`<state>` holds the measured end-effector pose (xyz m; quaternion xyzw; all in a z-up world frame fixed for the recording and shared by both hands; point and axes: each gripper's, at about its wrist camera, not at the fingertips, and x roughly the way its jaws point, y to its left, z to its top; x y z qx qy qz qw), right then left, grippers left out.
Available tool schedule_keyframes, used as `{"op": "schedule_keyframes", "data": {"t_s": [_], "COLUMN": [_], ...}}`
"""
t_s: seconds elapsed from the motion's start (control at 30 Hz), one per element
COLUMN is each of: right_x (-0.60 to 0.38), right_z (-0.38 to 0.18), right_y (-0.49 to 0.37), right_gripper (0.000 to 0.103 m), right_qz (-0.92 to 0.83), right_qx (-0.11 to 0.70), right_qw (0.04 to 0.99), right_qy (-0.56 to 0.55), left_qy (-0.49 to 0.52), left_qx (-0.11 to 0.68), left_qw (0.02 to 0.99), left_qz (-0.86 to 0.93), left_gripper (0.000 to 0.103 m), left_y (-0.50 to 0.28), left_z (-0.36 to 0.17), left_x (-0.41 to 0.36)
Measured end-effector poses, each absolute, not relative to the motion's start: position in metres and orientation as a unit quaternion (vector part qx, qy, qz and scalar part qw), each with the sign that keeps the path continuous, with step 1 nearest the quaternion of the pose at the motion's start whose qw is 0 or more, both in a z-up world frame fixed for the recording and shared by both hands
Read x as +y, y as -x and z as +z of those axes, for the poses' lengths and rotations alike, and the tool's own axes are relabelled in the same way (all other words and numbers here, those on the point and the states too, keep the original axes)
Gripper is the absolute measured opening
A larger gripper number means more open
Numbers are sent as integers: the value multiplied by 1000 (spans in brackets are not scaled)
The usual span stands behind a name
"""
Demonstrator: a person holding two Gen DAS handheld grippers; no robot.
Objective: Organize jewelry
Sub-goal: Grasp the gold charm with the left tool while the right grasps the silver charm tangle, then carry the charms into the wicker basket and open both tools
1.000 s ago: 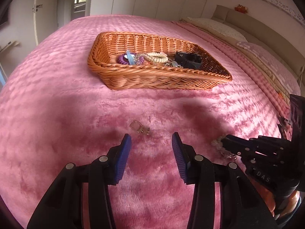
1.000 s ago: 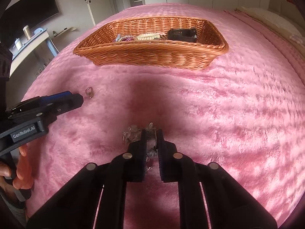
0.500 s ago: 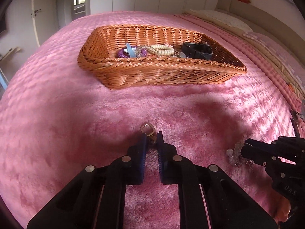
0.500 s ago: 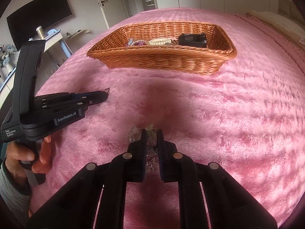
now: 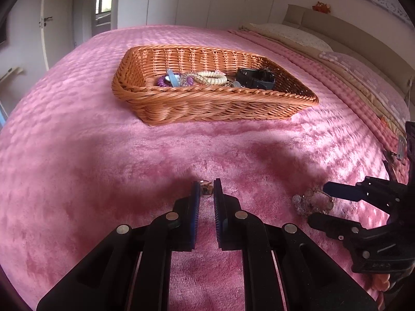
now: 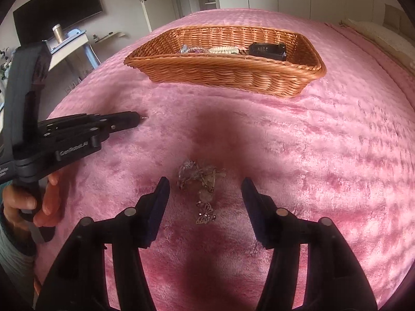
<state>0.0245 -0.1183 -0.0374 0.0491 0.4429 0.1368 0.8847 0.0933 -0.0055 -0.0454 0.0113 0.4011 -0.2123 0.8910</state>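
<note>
The left gripper (image 5: 206, 190) sits low over the pink blanket (image 5: 77, 160), its blue-padded fingers (image 5: 195, 197) drawn nearly together and pinching a small gold ring (image 5: 206, 191) between the tips, just above the plush. Seen from the right wrist camera, that same gripper (image 6: 140, 119) reaches in from the left edge, a bare hand (image 6: 28, 204) wrapped round its handle, with a speck of metal showing at its tip. Farther back stands the wicker basket (image 5: 207, 106), already holding a purple coil (image 5: 164, 80), a cream bead bracelet (image 5: 211, 77) and a black watch (image 5: 255, 78) (a few smaller pieces lie between them, too tangled to name). To the right, the bracelet (image 6: 201, 178) of clear beads with butterfly charms lies loose on the blanket, well short of the basket. The right gripper (image 6: 205, 194) hovers over it with fingers spread wide, one on either side of the bracelet, not touching it.
</note>
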Motion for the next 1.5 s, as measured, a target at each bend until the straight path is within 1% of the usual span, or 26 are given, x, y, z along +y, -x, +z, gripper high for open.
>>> {"op": "schedule_keyframes", "data": {"t_s": [0.03,0.07,0.1,0.13,0.17,0.33,0.53,0.83,1.0,1.17,1.3,1.5], "right_x": [-118,-117,-117,-117,-116,-118,-124,-136,-144,-150,-146,-138], "right_z": [-39,-40,-41,-40,-38,-28,5,69,94,102,96,64], "right_y": [-27,-27,-26,-24,-22,-12,-1,-6,-35,-85,-131,-202], "right_gripper": [37,29,26,13,8,8,8,8,8,8,8,8], "right_qz": [138,137,133,135,137,144,146,131,123,128,137,150], "right_qx": [447,451,452,453,451,432,396,325,299,302,318,364], "right_qw": [882,881,881,880,881,889,905,936,946,944,936,915], "right_qy": [-52,-51,-47,-44,-42,-50,-53,-36,-32,-47,-59,-92], "left_qy": [-10,-7,-5,-1,4,28,40,24,30,41,44,48], "left_qx": [400,400,400,399,399,394,373,311,278,267,272,300], "left_qw": [891,890,890,889,887,882,886,908,920,925,926,922], "left_qz": [-215,-218,-220,-225,-231,-258,-272,-279,-276,-268,-259,-239], "left_gripper": [9,9,9,9,9,9,9,9,9,9,9,9], "left_y": [-92,-92,-91,-90,-89,-83,-72,-71,-92,-128,-165,-212], "left_z": [-45,-45,-45,-44,-43,-36,-17,44,75,85,80,52], "left_x": [-4,-4,-3,-1,0,9,12,2,-3,-10,-14,-17]}}
